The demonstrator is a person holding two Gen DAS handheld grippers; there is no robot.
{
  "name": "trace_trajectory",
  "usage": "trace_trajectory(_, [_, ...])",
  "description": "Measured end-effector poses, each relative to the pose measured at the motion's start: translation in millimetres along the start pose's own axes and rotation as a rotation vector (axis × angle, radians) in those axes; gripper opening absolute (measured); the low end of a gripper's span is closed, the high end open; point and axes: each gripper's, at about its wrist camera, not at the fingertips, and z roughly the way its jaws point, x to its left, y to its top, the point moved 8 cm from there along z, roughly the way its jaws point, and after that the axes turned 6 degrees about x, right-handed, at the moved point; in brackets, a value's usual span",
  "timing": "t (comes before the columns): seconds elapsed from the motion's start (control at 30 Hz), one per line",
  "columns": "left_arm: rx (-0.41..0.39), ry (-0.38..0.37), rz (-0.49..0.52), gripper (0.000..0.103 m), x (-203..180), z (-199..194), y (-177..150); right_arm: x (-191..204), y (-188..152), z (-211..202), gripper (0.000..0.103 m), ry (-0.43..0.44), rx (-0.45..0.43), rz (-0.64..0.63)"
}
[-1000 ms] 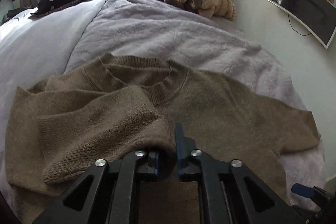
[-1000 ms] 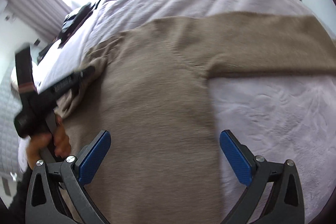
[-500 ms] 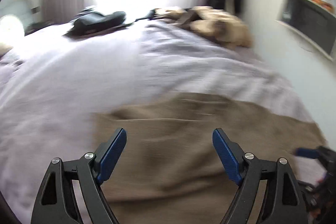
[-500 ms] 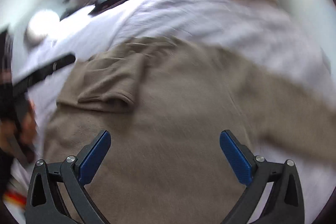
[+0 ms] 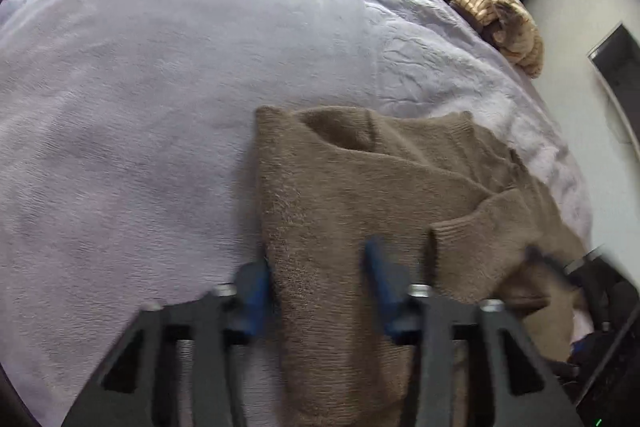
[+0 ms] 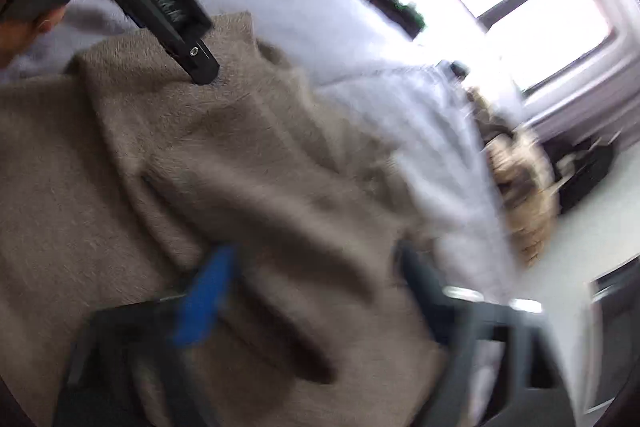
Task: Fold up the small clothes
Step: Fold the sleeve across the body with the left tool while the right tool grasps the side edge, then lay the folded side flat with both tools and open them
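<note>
The bed [image 5: 168,75] carries the brown sweater [image 5: 360,187], partly folded. Both tongs, left [image 5: 316,291] and right [image 6: 316,291], are closing over knit edges; pads not yet pressing (right view blurred). Gather every layer before lifting. Both tongs point steeply downward.

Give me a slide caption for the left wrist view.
Left gripper closing on the folded edge of a brown sweater lying on a lilac bedspread.

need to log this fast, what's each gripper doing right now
left gripper: jaws closing around the brown sweater edge.
right gripper: jaws closing, sweater folds between them; grip cannot be told, blurred.
</note>
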Motion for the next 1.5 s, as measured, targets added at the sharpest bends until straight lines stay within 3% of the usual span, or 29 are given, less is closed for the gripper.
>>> trace_trajectory(0.1, [-0.011, 0.007, 0.01, 0.029, -2.9, 2.4, 2.1, -27.0, -6.6, -8.9, 0.023, 0.186, -0.034, 0.237])
trace_trajectory(0.17, [-0.014, 0.014, 0.018, 0.029, -4.4, 2.7, 2.5, -37.2, -11.0, -14.9, 0.03, 0.277, -0.06, 0.316])
trace_trajectory(0.23, [-0.024, 0.015, 0.021, 0.029, -4.5, 3.0, 2.4, -38.4, -10.1, -20.3, 0.071, 0.244, -0.07, 0.295])
trace_trajectory(0.27, [-0.025, 0.014, 0.018, 0.029, -4.3, 3.4, 2.0, -33.3, -7.7, -22.2, 0.078, 0.205, -0.072, 0.265])
trace_trajectory(0.4, [-0.024, 0.012, 0.001, 0.029, -3.9, 4.3, 5.3, -0.3, 8.2, -7.6, 0.079, 0.098, -0.033, 0.09])
trace_trajectory(0.47, [-0.024, 0.03, 0.006, 0.029, -3.0, 2.1, 5.2, 7.6, 13.8, 5.1, 0.074, 0.051, -0.027, 0.066])
trace_trajectory(0.5, [-0.025, 0.04, 0.012, 0.029, -1.8, 1.1, 4.9, 7.0, 15.0, 5.0, 0.05, 0.075, -0.036, 0.094])
trace_trajectory(0.53, [-0.027, 0.049, 0.018, 0.023, -0.6, 0.3, 4.3, 1.5, 15.8, 3.8, 0.013, 0.12, -0.046, 0.151])
trace_trajectory(0.63, [-0.023, 0.035, 0.013, 0.022, 2.9, 0.5, 3.8, -48.9, 5.1, -7.8, 0.012, 0.273, -0.119, 0.473])
trace_trajectory(0.7, [-0.023, 0.013, -0.002, 0.022, 5.4, 0.9, 3.9, -96.8, -22.7, -10.5, 0.012, 0.354, -0.167, 0.727])
trace_trajectory(0.77, [-0.024, 0.009, -0.007, 0.022, 6.2, 1.2, 3.6, -142.6, -68.8, -2.5, 0.012, 0.434, -0.188, 0.992])
trace_trajectory(0.87, [-0.028, 0.017, 0.0, 0.022, 5.1, 1.1, 3.3, -176.7, -131.0, 22.1, 0.012, 0.551, -0.151, 1.265])
trace_trajectory(0.97, [-0.028, 0.023, 0.002, 0.022, 4.3, 0.5, 3.4, -179.4, -173.1, 37.2, 0.03, 0.691, -0.128, 1.43])
trace_trajectory(1.0, [-0.028, 0.024, 0.001, 0.022, 4.3, 0.1, 3.4, -178.5, -179.9, 37.7, 0.061, 0.727, -0.143, 1.459])
trace_trajectory(1.03, [-0.027, 0.027, 0.002, 0.022, 4.2, -0.1, 3.5, -178.1, -181.4, 35.3, 0.073, 0.767, -0.191, 1.475])
trace_trajectory(1.13, [-0.032, 0.043, 0.007, 0.022, 3.3, -2.0, 4.4, -178.5, -175.7, 33.2, 0.074, 0.771, -0.212, 1.47])
trace_trajectory(1.17, [-0.04, 0.051, 0.008, 0.022, 3.1, -3.6, 5.0, -176.6, -170.6, 34.7, 0.073, 0.755, -0.194, 1.453])
trace_trajectory(1.2, [-0.053, 0.064, 0.008, 0.021, 3.5, -6.5, 5.9, -175.6, -164.2, 37.0, 0.053, 0.736, -0.174, 1.434])
trace_trajectory(1.23, [-0.061, 0.074, 0.007, 0.021, 4.1, -8.6, 6.5, -174.3, -157.3, 38.2, 0.006, 0.715, -0.152, 1.404])
trace_trajectory(1.37, [-0.068, 0.106, -0.01, 0.021, 17.1, -10.6, 4.7, -175.7, -149.9, 27.3, 0.008, 0.62, -0.145, 1.323])
trace_trajectory(1.43, [-0.066, 0.112, -0.018, 0.021, 24.2, -8.9, 2.8, -171.3, -163.1, 35.8, 0.009, 0.545, -0.049, 1.3])
trace_trajectory(1.5, [-0.077, 0.118, -0.028, 0.021, 27.2, -12.1, 2.5, -167.3, -184.8, 41.1, 0.01, 0.543, -0.012, 1.342])
